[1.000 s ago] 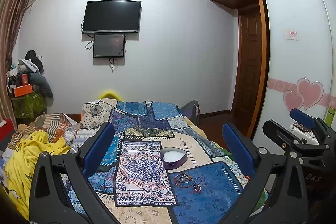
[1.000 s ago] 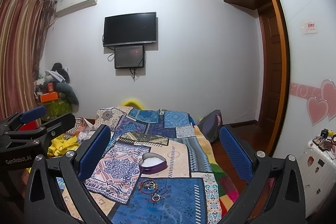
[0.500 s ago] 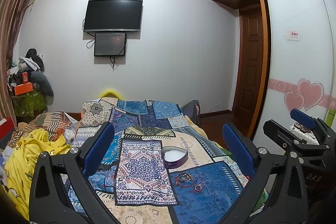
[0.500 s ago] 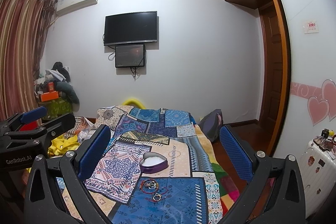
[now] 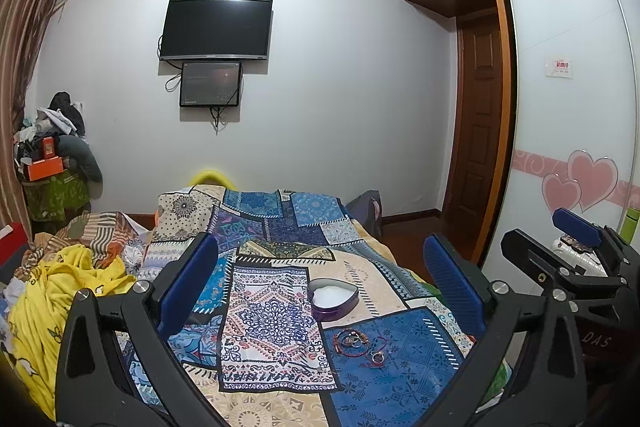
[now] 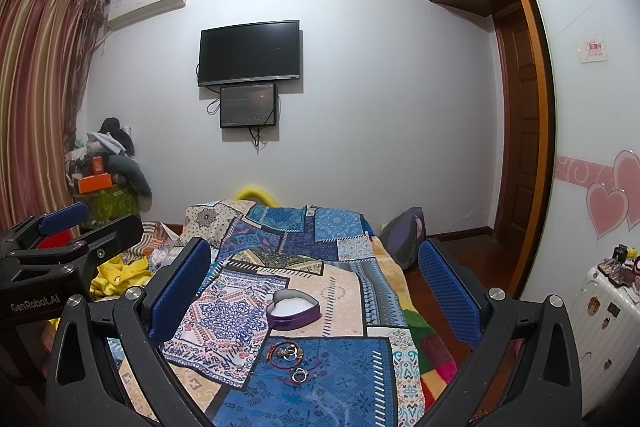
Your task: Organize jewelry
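A purple heart-shaped box [image 5: 333, 300] [image 6: 293, 308] with a white lining sits open on the patchwork bedspread [image 5: 276, 311] [image 6: 332, 291]. In front of it lie red cord bracelets with small rings [image 5: 352, 341] [image 6: 285, 351] and a second small ring piece [image 5: 376, 357] [image 6: 299, 374]. My left gripper [image 5: 320, 283] is open and held above the bed, well short of the jewelry. My right gripper [image 6: 316, 283] is open too, hovering at a similar distance. Each gripper shows at the edge of the other's view, the right gripper [image 5: 576, 247] and the left gripper [image 6: 64, 239].
Yellow clothing [image 5: 60, 291] and striped fabric are heaped on the bed's left side. A white suitcase [image 6: 604, 311] with small items on top stands at the right by the wardrobe door. A dark bag [image 6: 404, 235] leans at the bed's far right corner.
Both views have shifted slightly; the box and bracelets sit a little closer and lower in the frames. Both grippers stay open and empty.
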A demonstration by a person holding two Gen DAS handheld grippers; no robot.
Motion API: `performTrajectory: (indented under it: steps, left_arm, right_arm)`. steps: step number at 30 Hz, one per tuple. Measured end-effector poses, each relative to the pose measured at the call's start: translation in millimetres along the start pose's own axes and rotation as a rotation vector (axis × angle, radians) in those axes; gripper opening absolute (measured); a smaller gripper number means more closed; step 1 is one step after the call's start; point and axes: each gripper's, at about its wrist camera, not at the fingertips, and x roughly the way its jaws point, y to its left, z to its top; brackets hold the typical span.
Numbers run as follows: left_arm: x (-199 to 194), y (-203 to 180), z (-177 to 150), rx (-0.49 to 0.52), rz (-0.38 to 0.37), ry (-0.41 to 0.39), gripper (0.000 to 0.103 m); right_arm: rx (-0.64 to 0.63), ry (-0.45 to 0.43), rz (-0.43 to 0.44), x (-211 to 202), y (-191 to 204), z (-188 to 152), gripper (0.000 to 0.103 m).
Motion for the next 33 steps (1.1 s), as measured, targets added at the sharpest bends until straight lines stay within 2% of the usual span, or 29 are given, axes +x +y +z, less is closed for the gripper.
performTrajectory:
  steps: [21, 33]
  left_arm:
    - [5, 0, -4, -0.001, -0.006, 0.017, 0.103]
    - [39, 10, -22, -0.006, 0.043, 0.1, 0.103]
  right_arm:
    - [-0.004, 0.02, -0.008, 4, 6, -5, 0.103]
    - [0.003, 0.107, -0.022, 26, -2, -19, 0.103]
